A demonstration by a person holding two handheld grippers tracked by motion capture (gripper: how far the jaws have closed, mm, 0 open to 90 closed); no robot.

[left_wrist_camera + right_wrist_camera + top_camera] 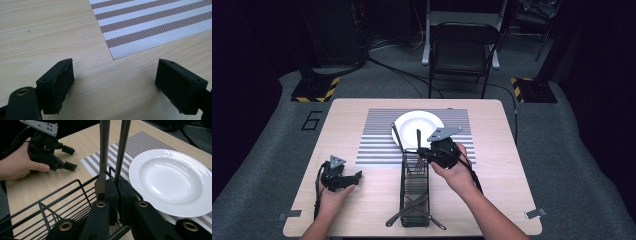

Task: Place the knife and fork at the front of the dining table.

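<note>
- The left gripper (357, 176) sits at the lower left of the high view, resting on the wooden table (342, 115) in the person's left hand (332, 197). Its jaws stand wide apart and released, with nothing between them. In the left gripper view they frame bare wood, and a corner of the striped placemat (150, 22) lies just beyond, at the upper right.
- A black wire rack (414, 192) stands at the lower centre of the high view, running from the table's near edge up toward the placemat.
- The right gripper (421, 151) is at the centre of the high view, held over the far end of the rack by the right hand (457, 172). Its jaws are clenched on the dark utensil (120, 147), whose slim handle rises straight up from between the pads to the top of the right gripper view. A second dark handle (103, 152) stands just beside it, touching the left pad's outer edge.
- The white plate (412, 125) lies on the placemat just right of and behind the gripped utensil, at right in the right gripper view.
</note>
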